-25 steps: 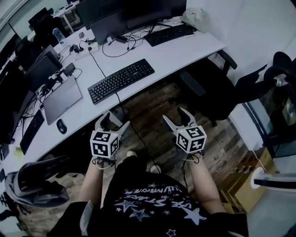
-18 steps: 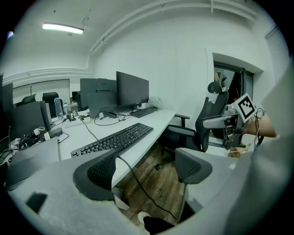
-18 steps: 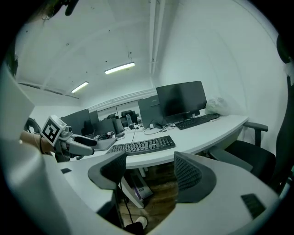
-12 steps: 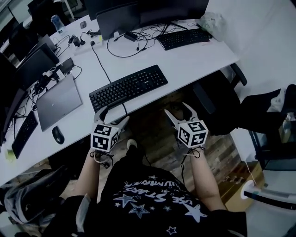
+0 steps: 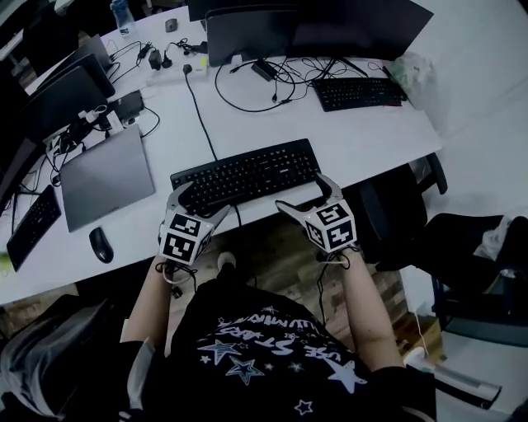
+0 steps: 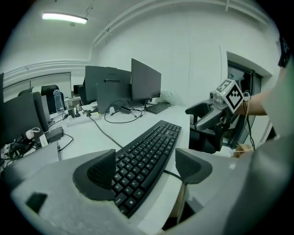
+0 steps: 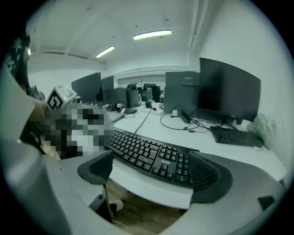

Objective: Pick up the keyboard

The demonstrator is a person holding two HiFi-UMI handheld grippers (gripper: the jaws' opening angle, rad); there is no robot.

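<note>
The black keyboard [image 5: 247, 175] lies flat near the front edge of the white desk [image 5: 363, 144], its cable running back towards the monitors. My left gripper [image 5: 198, 206] is open at the desk edge by the keyboard's left end; in the left gripper view the keyboard [image 6: 147, 151] runs away between the spread jaws of that gripper [image 6: 147, 170]. My right gripper [image 5: 305, 196] is open at the keyboard's right front corner. Its jaws have just been opening; in the right gripper view the desk edge and keyboard [image 7: 151, 153] lie between them, unpressed, ahead of this gripper [image 7: 151, 173].
A closed grey laptop [image 5: 107, 177] and a mouse [image 5: 99, 244] lie left of the keyboard. A second keyboard [image 5: 359, 92], monitors [image 5: 313, 25] and loose cables [image 5: 247, 82] sit at the back. A black office chair [image 5: 396, 210] stands at the right, under the desk edge.
Both grippers have moved forward from above the floor to the desk's front edge at the keyboard. The right gripper has rolled and its jaws stand wider.
</note>
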